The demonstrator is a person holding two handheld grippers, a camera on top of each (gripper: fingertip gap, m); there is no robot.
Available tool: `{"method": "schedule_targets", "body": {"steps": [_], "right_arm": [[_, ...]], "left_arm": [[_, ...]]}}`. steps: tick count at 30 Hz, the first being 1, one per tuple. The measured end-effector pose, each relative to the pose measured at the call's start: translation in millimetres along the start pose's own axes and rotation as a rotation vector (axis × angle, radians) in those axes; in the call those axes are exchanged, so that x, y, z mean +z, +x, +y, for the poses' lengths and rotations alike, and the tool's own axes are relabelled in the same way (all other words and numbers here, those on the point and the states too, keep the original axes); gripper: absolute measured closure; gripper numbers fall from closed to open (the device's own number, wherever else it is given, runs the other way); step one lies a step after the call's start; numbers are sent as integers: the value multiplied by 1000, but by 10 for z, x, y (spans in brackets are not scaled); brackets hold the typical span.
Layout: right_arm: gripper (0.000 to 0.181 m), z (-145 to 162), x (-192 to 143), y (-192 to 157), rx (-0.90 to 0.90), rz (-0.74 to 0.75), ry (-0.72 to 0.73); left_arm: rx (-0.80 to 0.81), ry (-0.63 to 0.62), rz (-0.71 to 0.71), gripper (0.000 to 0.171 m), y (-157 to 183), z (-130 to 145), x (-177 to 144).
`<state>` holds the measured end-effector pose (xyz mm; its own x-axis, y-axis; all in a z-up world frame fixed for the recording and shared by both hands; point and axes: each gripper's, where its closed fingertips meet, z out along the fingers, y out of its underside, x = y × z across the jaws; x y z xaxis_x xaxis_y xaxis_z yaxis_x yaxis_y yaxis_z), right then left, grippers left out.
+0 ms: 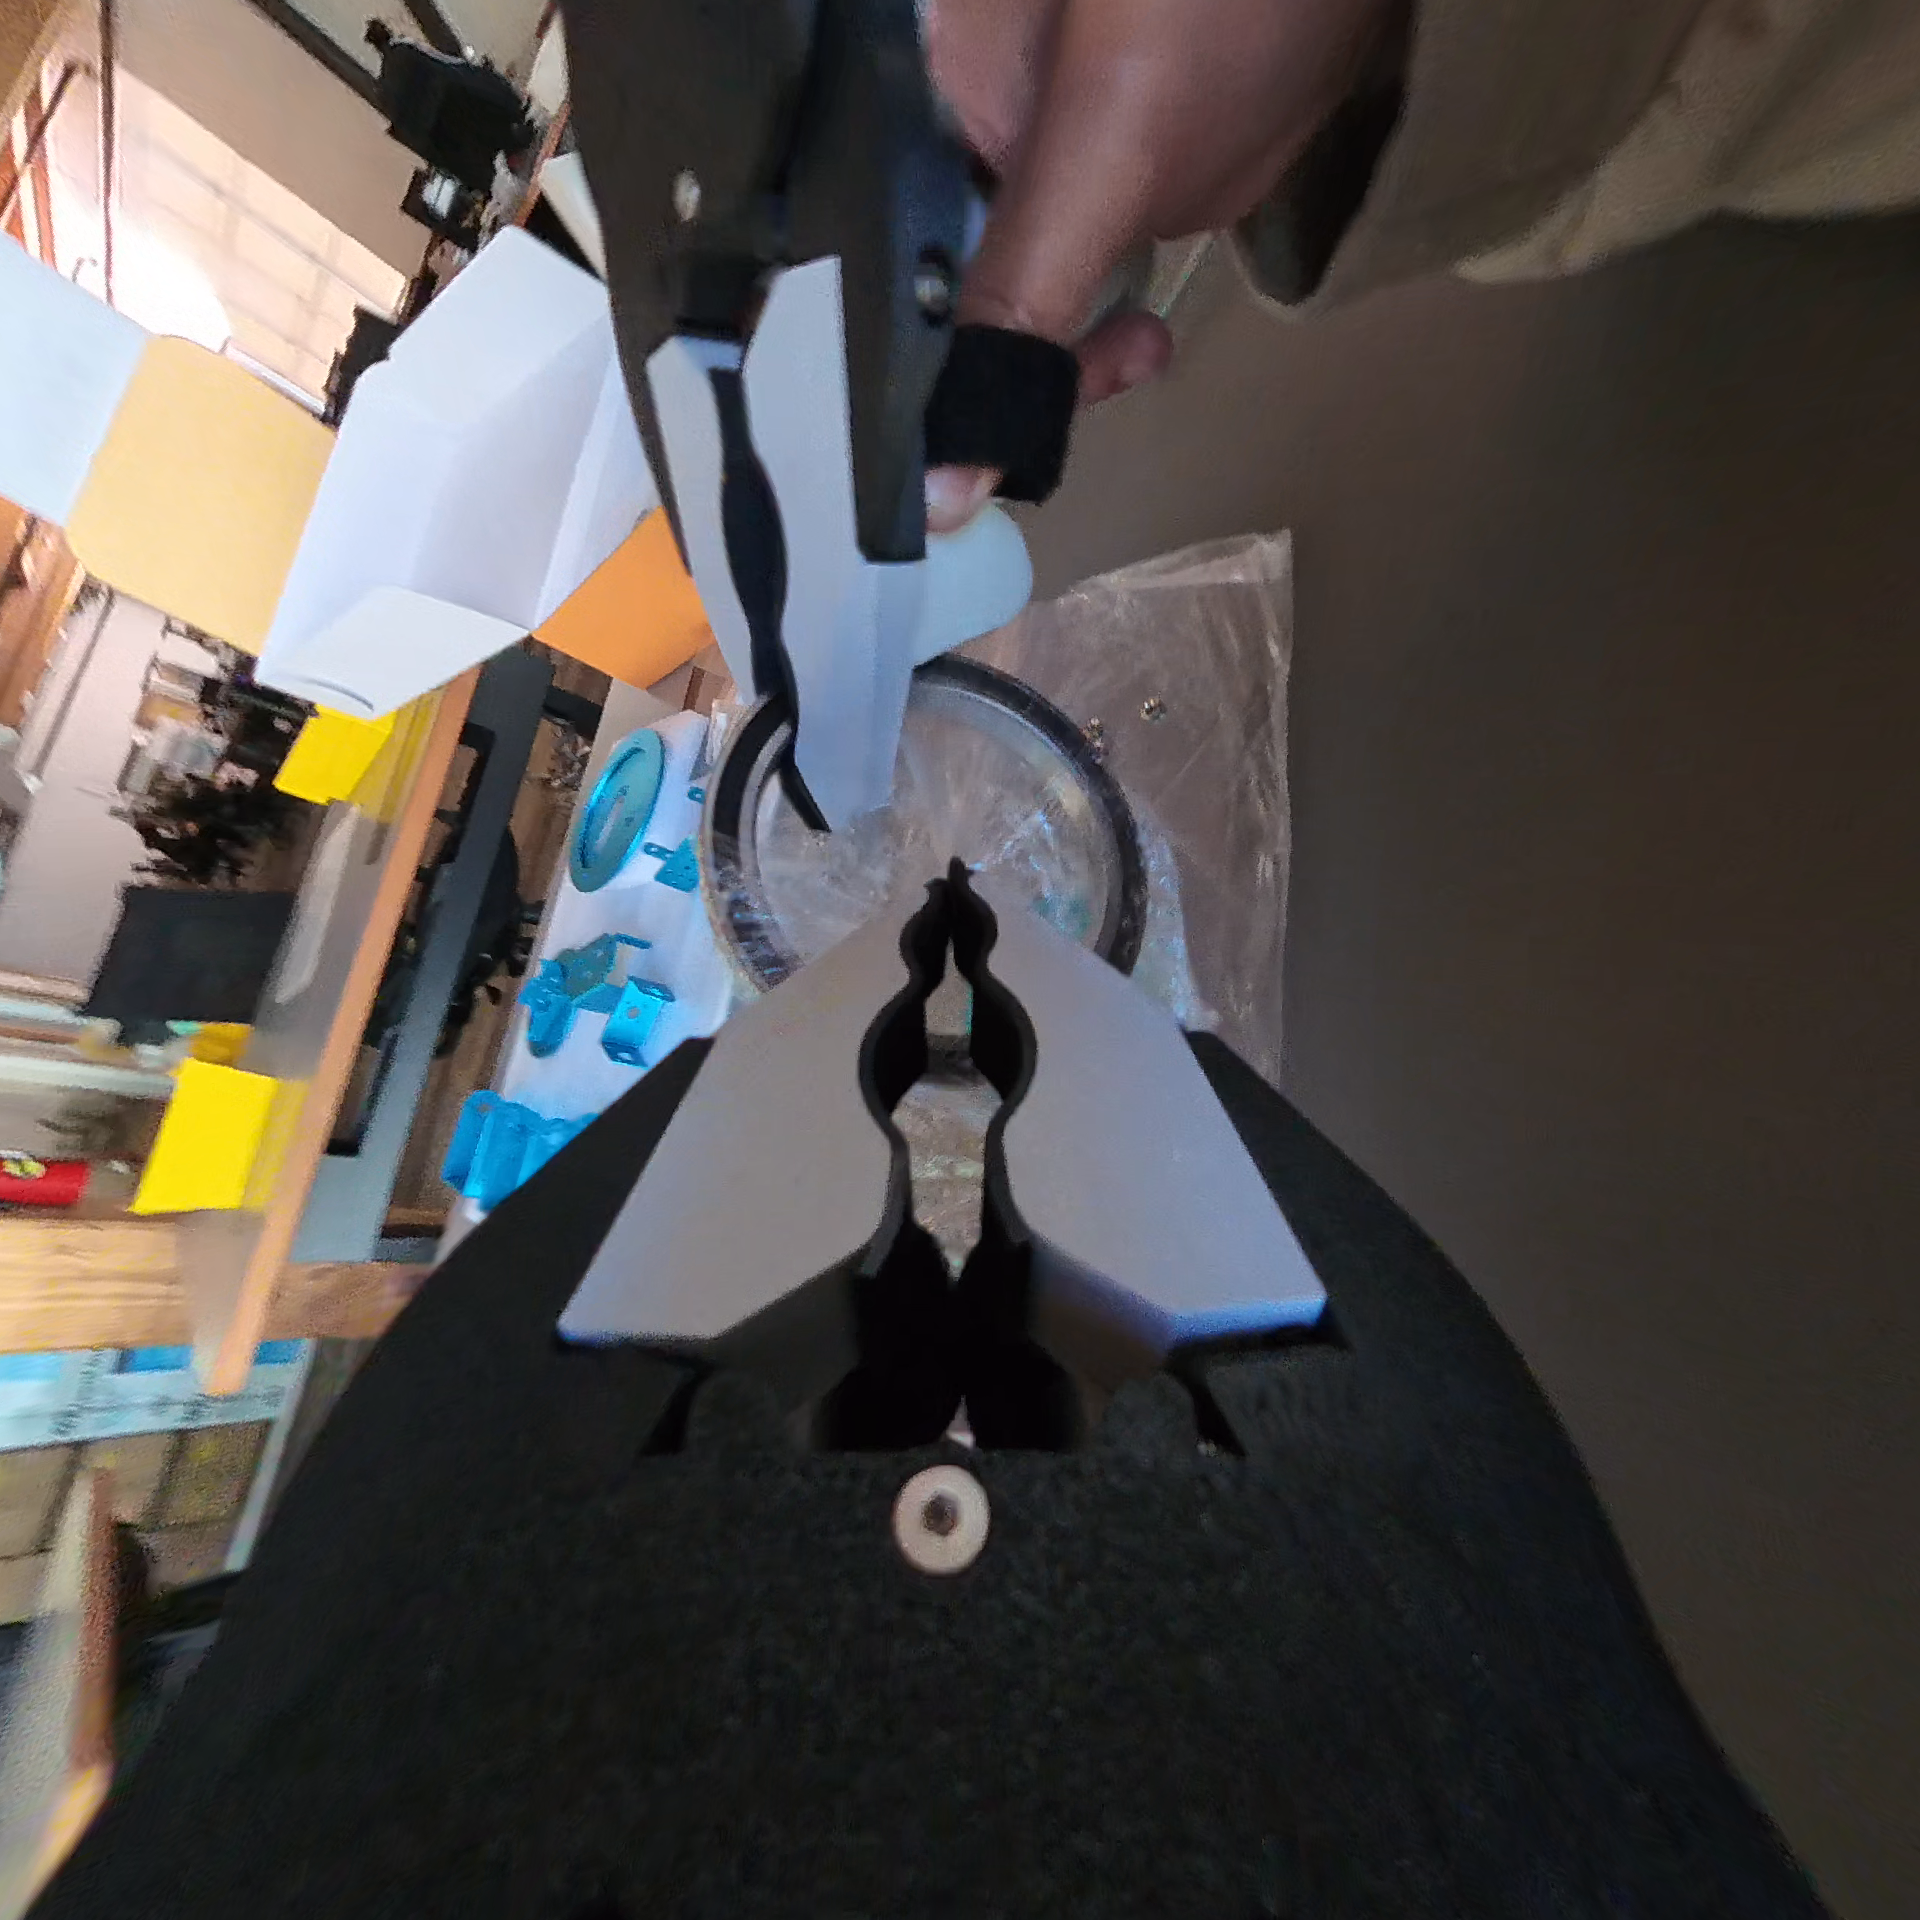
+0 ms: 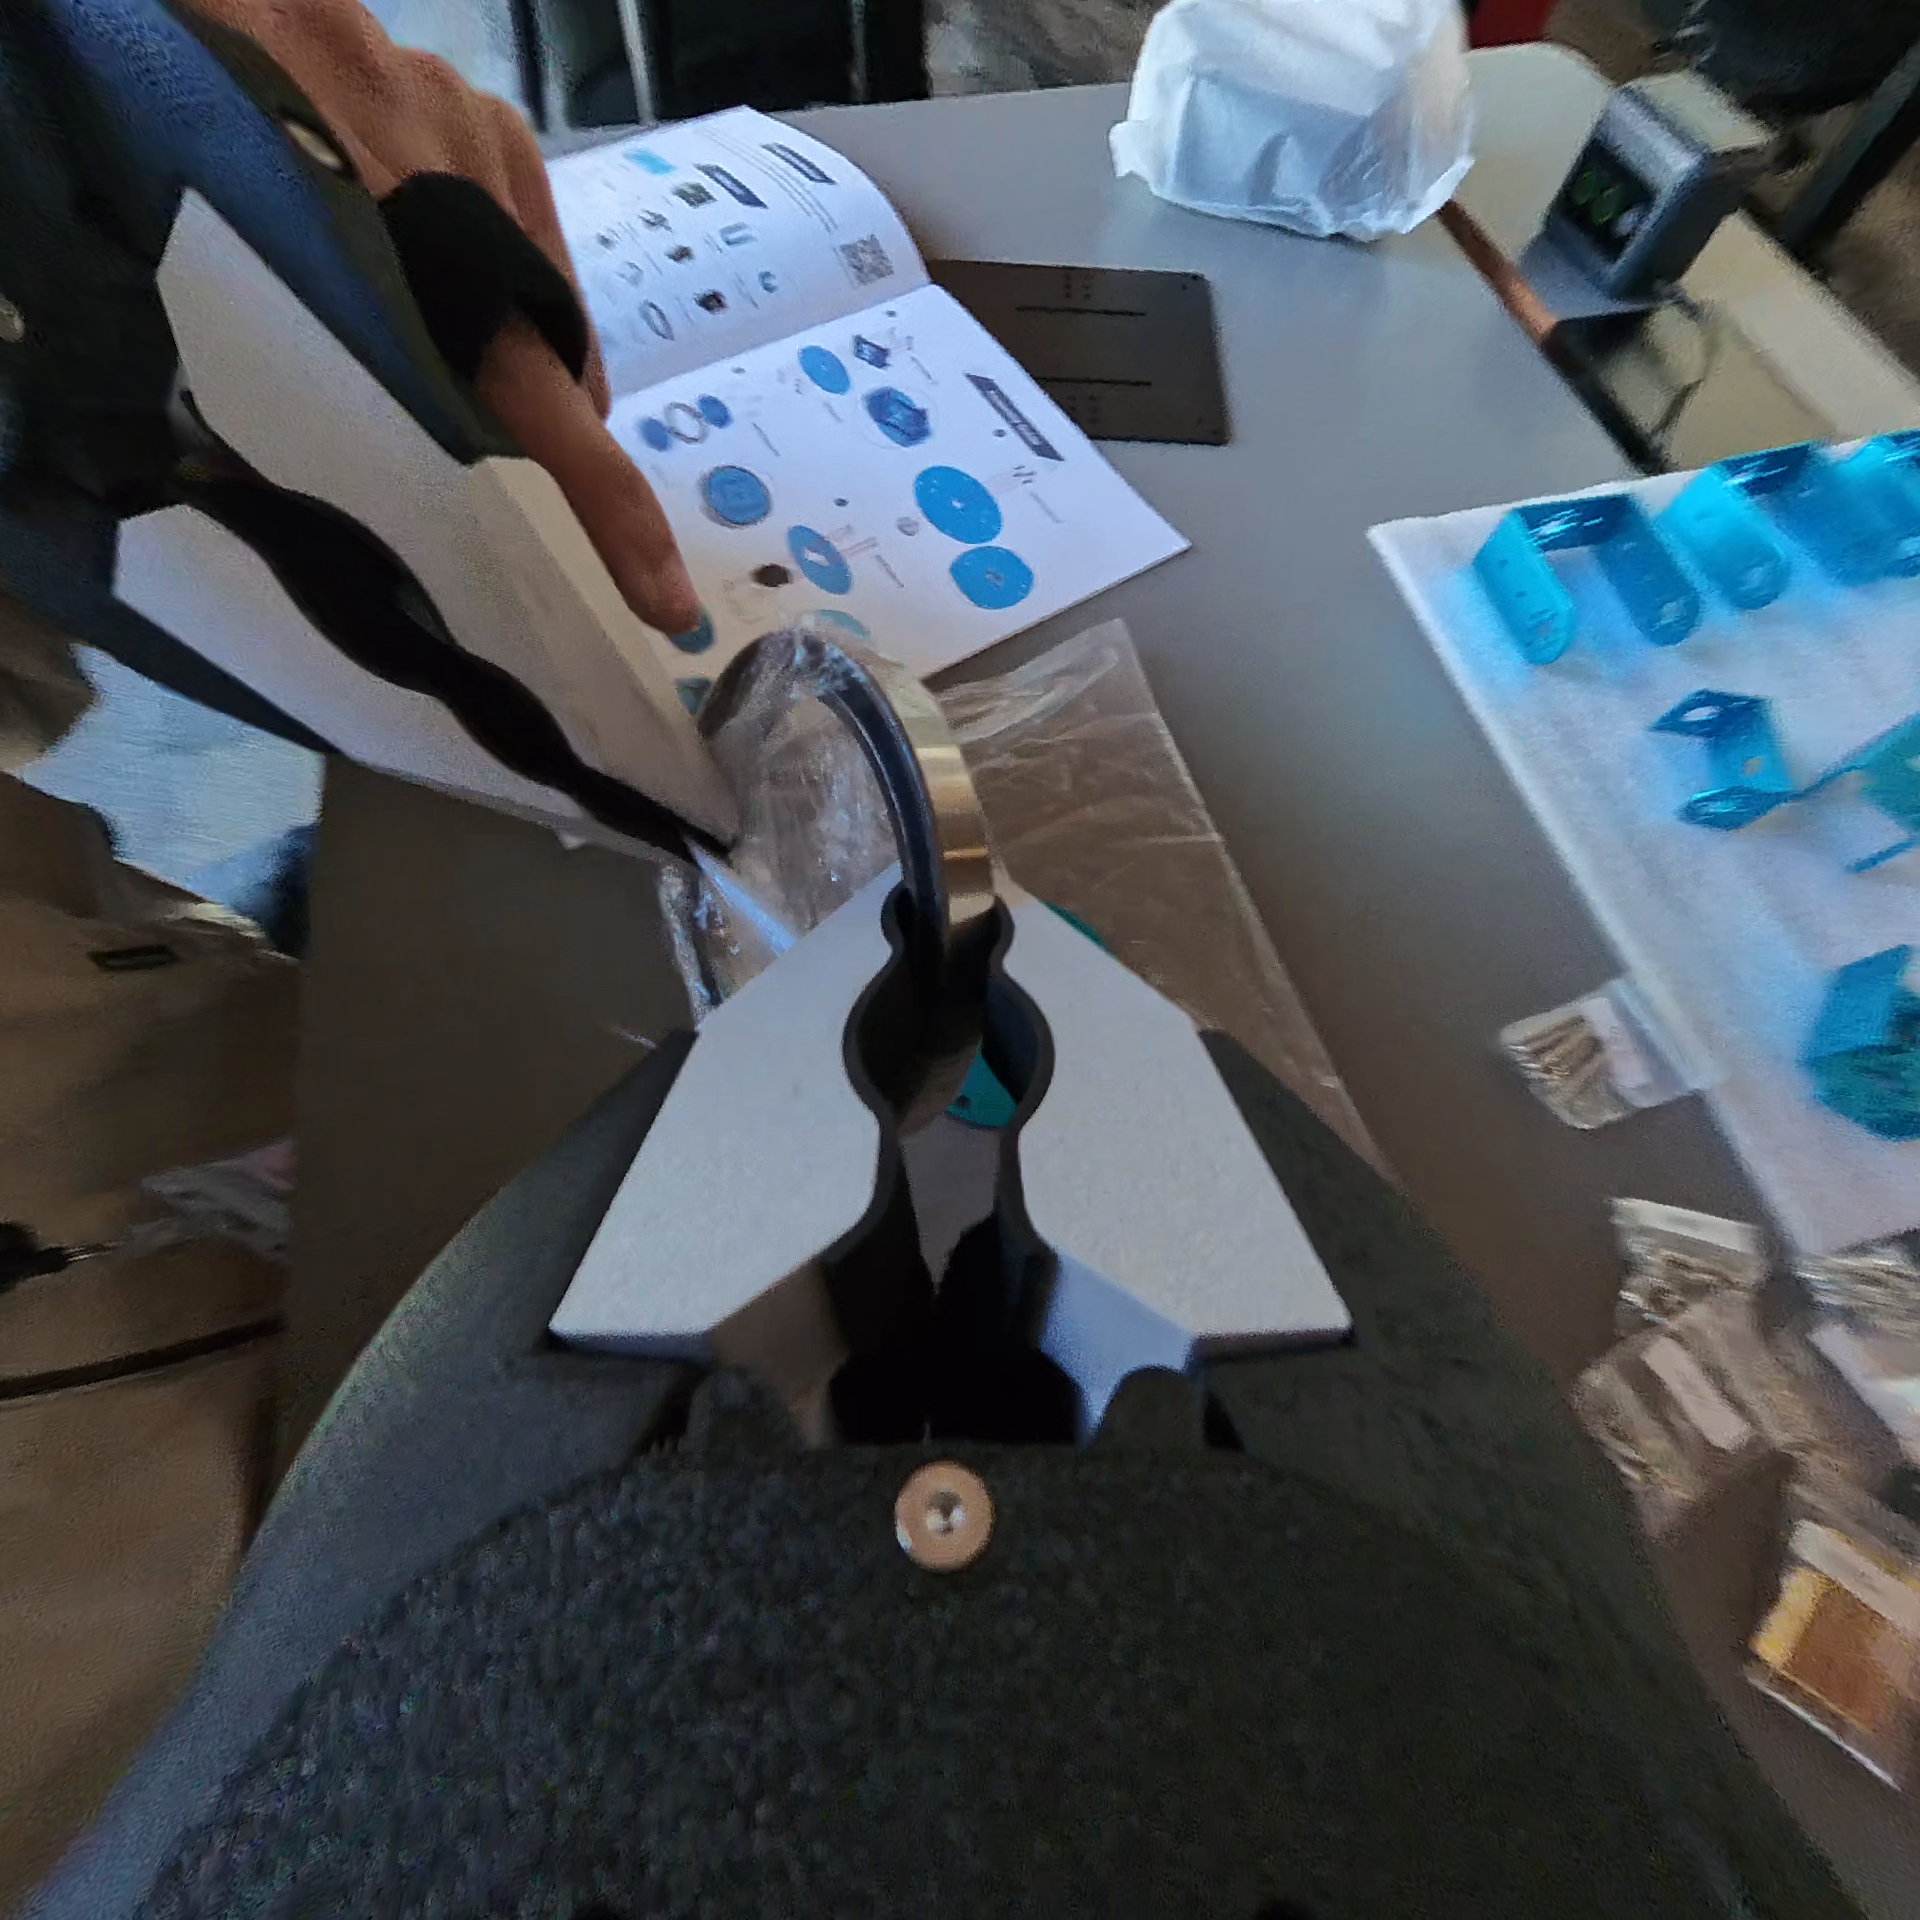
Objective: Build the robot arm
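A metal ring [image 2: 951,795], black inside and silver outside, is wrapped in clear plastic film [image 2: 800,790] and held on edge above the grey table [image 2: 1351,436]. My right gripper [image 2: 943,940] is shut on the ring's rim. It also shows in the left wrist view [image 1: 821,816], coming down from the top onto the ring [image 1: 1127,831]. My left gripper [image 1: 954,883] is shut, pinching the film [image 1: 997,800] at the ring's middle. In the right wrist view the left gripper [image 2: 722,842] comes in from the upper left.
A clear plastic bag [image 2: 1101,831] lies under the ring. An open booklet [image 2: 831,416] and a black plate [image 2: 1117,353] lie behind. A white foam sheet [image 2: 1558,831] with blue metal brackets [image 2: 1590,582] is at the right, beside small bags of screws [image 2: 1600,1060]. A white bag [image 2: 1299,114] is at the back. Tip to tip, the grippers are about 4 centimetres apart.
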<state>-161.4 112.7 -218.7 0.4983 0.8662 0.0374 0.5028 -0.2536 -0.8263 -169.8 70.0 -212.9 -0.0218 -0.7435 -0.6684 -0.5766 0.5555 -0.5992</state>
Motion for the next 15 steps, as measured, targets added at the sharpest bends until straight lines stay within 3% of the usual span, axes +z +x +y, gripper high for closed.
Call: {"method": "schedule_targets", "body": {"steps": [2,4,8,10,15], "right_arm": [[176,-45,-19,38,-51,87,-12],[176,-108,-49,47,-93,163,4],[177,-139,-93,206,-144,370,11],[176,-140,-75,218,-115,390,21],[177,-215,-76,208,-132,498,41]], "left_arm": [[-100,55,-22,171,-81,-93,-3],[-300,113,-82,165,-264,-186,-44],[-720,196,-225,138,-566,-180,-146],[-743,129,-339,125,-590,-73,-87],[-828,-8,-595,125,-683,253,-1]]}}
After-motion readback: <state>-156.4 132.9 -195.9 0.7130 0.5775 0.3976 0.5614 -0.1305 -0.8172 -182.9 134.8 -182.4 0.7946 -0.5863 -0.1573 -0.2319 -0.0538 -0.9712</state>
